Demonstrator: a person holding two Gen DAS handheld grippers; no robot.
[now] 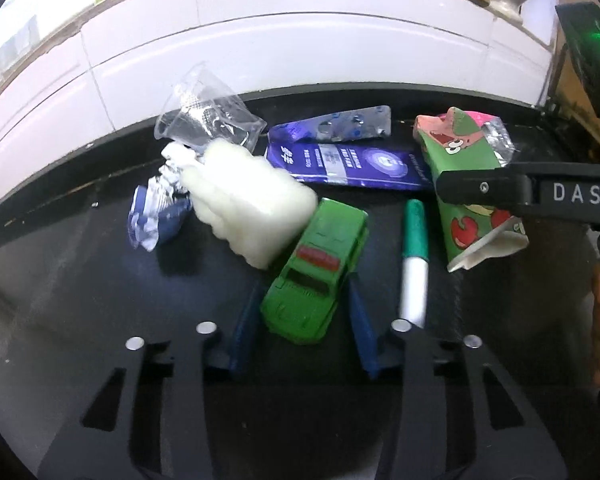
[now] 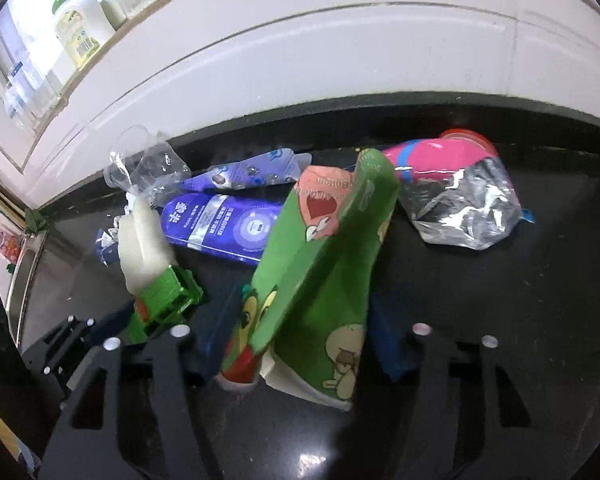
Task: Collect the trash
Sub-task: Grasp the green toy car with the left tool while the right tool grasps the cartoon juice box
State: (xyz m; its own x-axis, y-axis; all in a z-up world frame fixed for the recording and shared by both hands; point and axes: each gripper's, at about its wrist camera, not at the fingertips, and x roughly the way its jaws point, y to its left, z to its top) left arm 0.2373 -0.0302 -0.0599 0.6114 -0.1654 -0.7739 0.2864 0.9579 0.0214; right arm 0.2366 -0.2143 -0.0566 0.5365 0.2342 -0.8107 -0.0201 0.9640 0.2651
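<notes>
Nearest the left wrist camera, the left gripper (image 1: pixel 305 312) stands spread, its blue fingers (image 1: pixel 242 332) on either side of a green toy car (image 1: pixel 314 270) that lies between them on the black countertop (image 1: pixel 80 280); whether the pads touch the car cannot be told. Just to the right of the car lies a green-and-white marker (image 1: pixel 414 260), near the right-hand finger. Left of the car sits a white foam lump (image 1: pixel 248 204), touching the car's far end, with a crumpled blue-and-white wrapper (image 1: pixel 156 216) beside it. Beyond these lie a purple toothpaste box (image 1: pixel 352 164), a blister pack (image 1: pixel 340 126) behind it, and a crushed clear plastic cup (image 1: pixel 208 118) at the wall's foot.

In the right wrist view, the right gripper (image 2: pixel 300 340) has its blue fingers (image 2: pixel 388 344) spread around a flattened green cartoon-printed carton (image 2: pixel 320 272), which stands tilted between them; contact on the pads is not visible. The left view shows that gripper's black finger crossing the same carton. Farther right lie a crumpled clear plastic bag (image 2: pixel 466 212) and a pink container (image 2: pixel 440 152) behind it. A white tiled wall (image 2: pixel 300 60) rises past the counter, with a green-capped bottle (image 2: pixel 78 20) on the sill.
</notes>
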